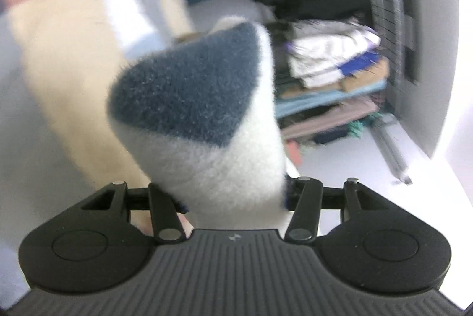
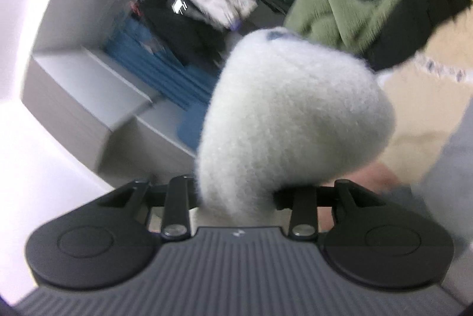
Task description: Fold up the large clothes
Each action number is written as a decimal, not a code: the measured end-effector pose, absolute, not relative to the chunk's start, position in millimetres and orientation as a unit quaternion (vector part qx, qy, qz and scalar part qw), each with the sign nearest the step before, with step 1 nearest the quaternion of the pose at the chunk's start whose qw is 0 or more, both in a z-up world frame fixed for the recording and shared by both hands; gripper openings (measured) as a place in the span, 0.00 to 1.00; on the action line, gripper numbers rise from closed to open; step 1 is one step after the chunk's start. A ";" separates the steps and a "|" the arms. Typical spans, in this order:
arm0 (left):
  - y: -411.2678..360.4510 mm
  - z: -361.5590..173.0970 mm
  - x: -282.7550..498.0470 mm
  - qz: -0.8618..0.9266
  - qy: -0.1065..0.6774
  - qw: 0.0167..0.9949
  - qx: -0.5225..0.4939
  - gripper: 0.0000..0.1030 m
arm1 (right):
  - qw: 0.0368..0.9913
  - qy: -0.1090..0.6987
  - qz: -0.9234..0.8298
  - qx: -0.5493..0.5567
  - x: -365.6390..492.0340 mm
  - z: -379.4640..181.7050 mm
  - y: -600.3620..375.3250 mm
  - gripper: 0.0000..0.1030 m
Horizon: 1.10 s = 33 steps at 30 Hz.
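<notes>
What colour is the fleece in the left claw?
White fleece with a slate-blue patch, clearest in the left wrist view.

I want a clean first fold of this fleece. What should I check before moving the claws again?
1. Left claw grips the fleece: ok.
2. Right claw grips fleece: ok.
3. Both hold the same garment: cannot tell.
4. Fleece hangs free of the clothes stack: ok.
5. Landing surface below is clear: cannot tell, hidden.
6. Views sharp enough to judge edges: not ok, blurred.

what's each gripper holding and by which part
Both grip the fuzzy white garment: left gripper at a fold with a blue-grey patch, right gripper at a plain white bunch.
</notes>
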State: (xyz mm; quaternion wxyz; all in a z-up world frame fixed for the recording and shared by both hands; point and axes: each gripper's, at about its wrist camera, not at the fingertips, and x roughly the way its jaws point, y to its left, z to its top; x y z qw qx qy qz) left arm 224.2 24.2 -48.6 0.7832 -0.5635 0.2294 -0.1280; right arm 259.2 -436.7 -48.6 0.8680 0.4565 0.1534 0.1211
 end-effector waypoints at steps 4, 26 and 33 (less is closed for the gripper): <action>-29.5 -1.2 257.6 -0.164 0.219 0.785 -0.556 0.55 | 0.876 0.114 0.120 0.454 270.9 -13.4 -479.8 0.38; -256.9 -103.7 452.4 -0.200 0.339 0.766 -0.508 0.55 | 0.866 0.123 -0.004 0.484 357.9 -113.8 -657.4 0.38; -264.6 -191.1 457.6 -0.203 0.364 0.768 -0.485 0.55 | 0.842 0.148 -0.020 0.519 340.6 -197.8 -662.4 0.38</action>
